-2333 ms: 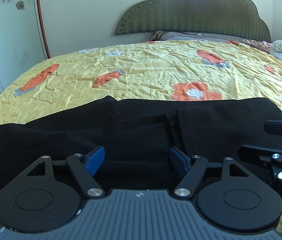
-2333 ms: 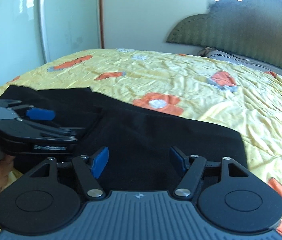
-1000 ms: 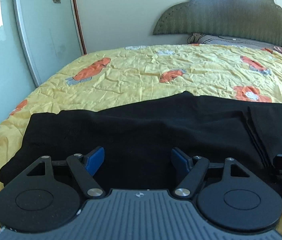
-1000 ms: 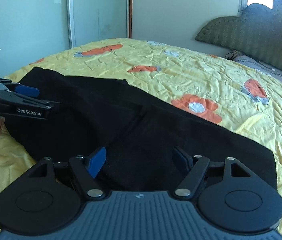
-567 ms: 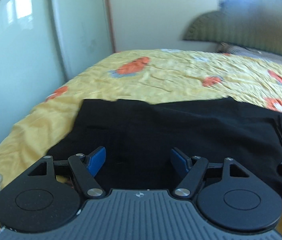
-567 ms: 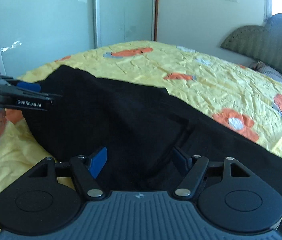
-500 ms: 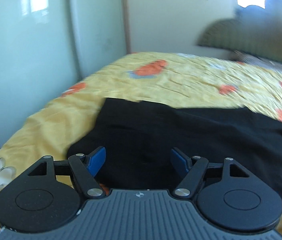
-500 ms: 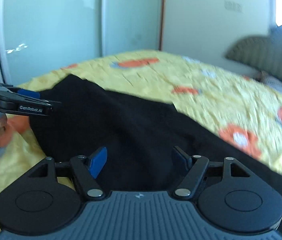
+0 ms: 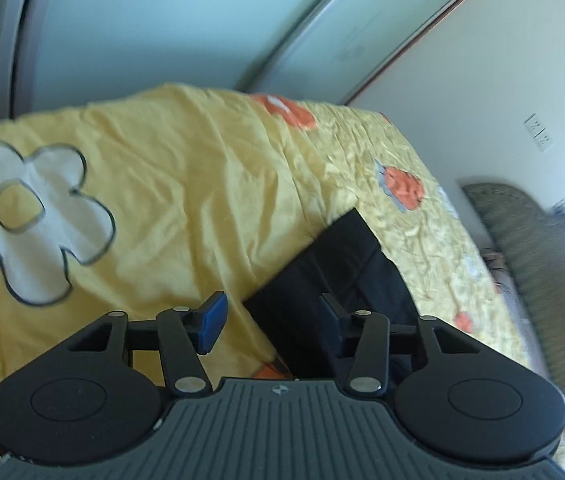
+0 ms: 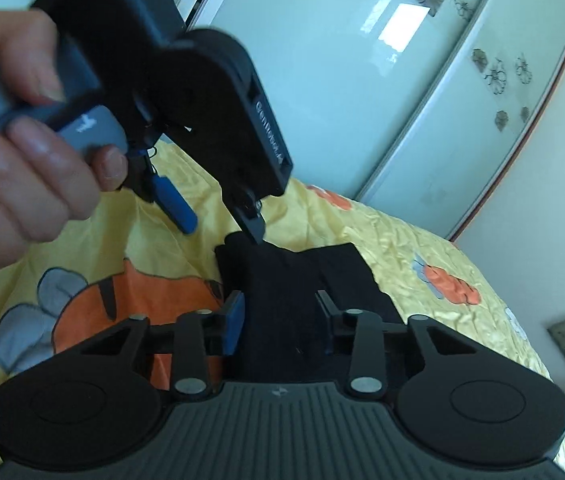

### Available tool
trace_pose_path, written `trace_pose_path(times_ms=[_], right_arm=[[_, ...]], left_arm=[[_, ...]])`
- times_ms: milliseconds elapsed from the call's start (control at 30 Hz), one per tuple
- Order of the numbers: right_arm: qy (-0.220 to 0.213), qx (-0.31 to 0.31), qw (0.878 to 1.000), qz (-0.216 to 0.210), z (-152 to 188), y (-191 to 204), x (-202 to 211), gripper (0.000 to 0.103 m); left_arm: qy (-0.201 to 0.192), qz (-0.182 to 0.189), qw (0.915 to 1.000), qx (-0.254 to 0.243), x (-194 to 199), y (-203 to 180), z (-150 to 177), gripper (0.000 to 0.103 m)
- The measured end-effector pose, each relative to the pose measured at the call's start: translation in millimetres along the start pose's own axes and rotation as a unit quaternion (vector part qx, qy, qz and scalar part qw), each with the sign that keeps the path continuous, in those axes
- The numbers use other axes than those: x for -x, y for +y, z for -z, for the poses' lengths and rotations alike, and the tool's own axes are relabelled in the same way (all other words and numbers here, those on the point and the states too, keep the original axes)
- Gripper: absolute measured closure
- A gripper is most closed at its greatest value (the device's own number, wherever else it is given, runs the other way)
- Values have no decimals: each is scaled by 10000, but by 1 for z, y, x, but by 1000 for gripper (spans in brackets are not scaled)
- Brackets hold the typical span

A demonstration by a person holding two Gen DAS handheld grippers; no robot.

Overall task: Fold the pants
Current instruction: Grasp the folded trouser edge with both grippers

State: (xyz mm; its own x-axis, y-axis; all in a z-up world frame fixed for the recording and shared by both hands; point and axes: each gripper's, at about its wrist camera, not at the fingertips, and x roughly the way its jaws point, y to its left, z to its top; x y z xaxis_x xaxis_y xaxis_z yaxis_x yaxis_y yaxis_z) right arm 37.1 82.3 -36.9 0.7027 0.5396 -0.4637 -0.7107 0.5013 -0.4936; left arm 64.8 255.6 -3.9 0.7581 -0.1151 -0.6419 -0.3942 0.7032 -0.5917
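The black pants [image 9: 334, 264] lie on the yellow flowered bedspread [image 9: 170, 184], and I see their narrow end near the bed's edge. My left gripper [image 9: 272, 314] is open, with that end's corner between its blue pads. In the right wrist view the pants [image 10: 302, 276] lie just ahead. My right gripper [image 10: 278, 312] is open over the black cloth. The left gripper [image 10: 222, 220] also shows there, tilted down, held by a hand [image 10: 22, 152], one tip at the pants' corner.
Frosted sliding wardrobe doors [image 10: 422, 92] with flower decals stand beside the bed. A padded green headboard [image 9: 542, 248] is at the far right. The bedspread hangs over the bed's edge at the left [image 9: 22, 208].
Both grippers have swung left along the pants to the narrow end and rolled sideways. The left gripper now tilts down at the corner. Both stay open.
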Motion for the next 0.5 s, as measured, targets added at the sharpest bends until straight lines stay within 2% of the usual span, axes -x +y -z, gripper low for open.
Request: trace_pose_path(times_ms=[67, 167, 233, 367, 433, 500], right_arm=[[78, 25, 10000, -51, -2, 3, -11, 69], [254, 200, 9994, 103, 1, 10, -19, 69], [232, 336, 9985, 372, 3, 15, -20, 69], [-97, 331, 9943, 1012, 2, 14, -10, 69], [-145, 249, 9941, 1042, 2, 8, -7, 69], [-87, 90, 9959, 892, 3, 3, -7, 69]], left_arm=[[124, 156, 9998, 82, -2, 2, 0, 51], [274, 431, 9982, 299, -6, 5, 0, 51], [375, 590, 9967, 411, -9, 5, -1, 51], [477, 939, 9928, 572, -13, 3, -2, 51], [444, 961, 9924, 620, -17, 1, -3, 50], [458, 977, 9916, 720, -22, 1, -4, 51]])
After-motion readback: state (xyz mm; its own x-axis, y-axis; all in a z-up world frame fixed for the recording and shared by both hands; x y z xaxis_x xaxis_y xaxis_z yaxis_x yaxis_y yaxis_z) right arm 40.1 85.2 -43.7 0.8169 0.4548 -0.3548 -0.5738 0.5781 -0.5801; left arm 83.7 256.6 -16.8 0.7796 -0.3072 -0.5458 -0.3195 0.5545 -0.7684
